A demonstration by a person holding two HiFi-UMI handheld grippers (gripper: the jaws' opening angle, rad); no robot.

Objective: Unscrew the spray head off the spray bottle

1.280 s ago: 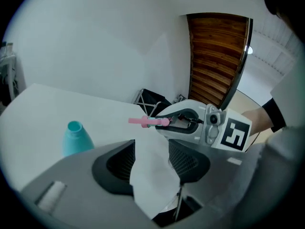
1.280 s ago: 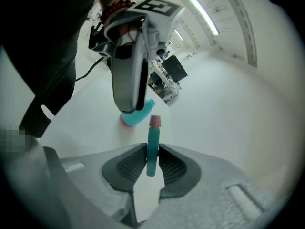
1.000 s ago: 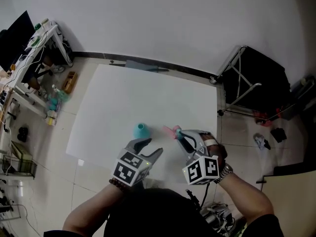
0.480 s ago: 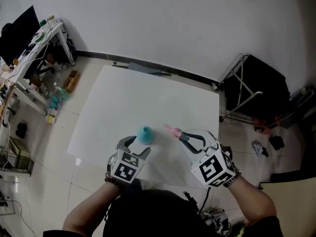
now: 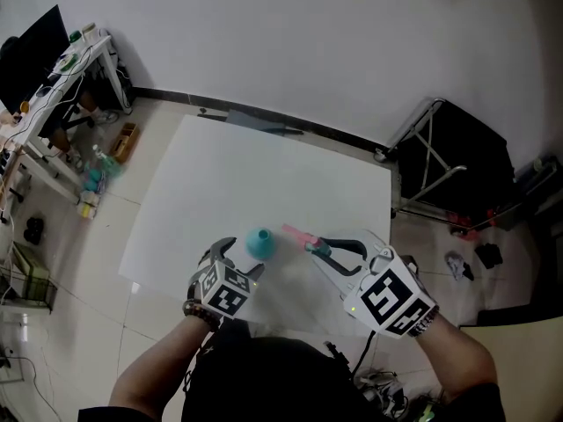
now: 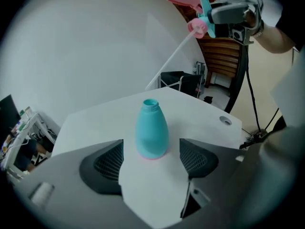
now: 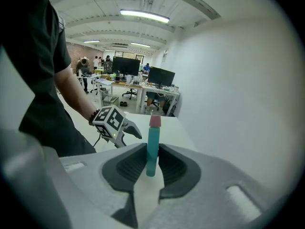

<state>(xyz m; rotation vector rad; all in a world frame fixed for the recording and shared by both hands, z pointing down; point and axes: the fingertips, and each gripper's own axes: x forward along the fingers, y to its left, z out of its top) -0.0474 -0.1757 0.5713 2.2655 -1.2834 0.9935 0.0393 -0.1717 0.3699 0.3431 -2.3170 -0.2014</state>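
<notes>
1. The flat white table (image 5: 220, 174) carries the work; keep both tools over it.
2. The left gripper (image 6: 151, 157) has just been opening. Its jaws stand wide apart on either side of the bottle, and neither pad touches it. Draw this gripper straight back along its own line, so that neither jaw clips the bottle wall.
3. The right gripper (image 7: 152, 159) is clamped on the spray head and holds it in the air. Keep that clamp firm.
4. The teal plastic spray bottle (image 6: 151, 130) stands upright on the table, neck open. It appears light, so any side contact may tip it.
5. The teal-and-pink plastic spray head (image 6: 204, 19) is off the bottle, up and to one side.
6. Its thin pale dip tube (image 6: 169, 63) hangs clear of the neck. Lay the head down well apart from the bottle, tube end first.
</notes>
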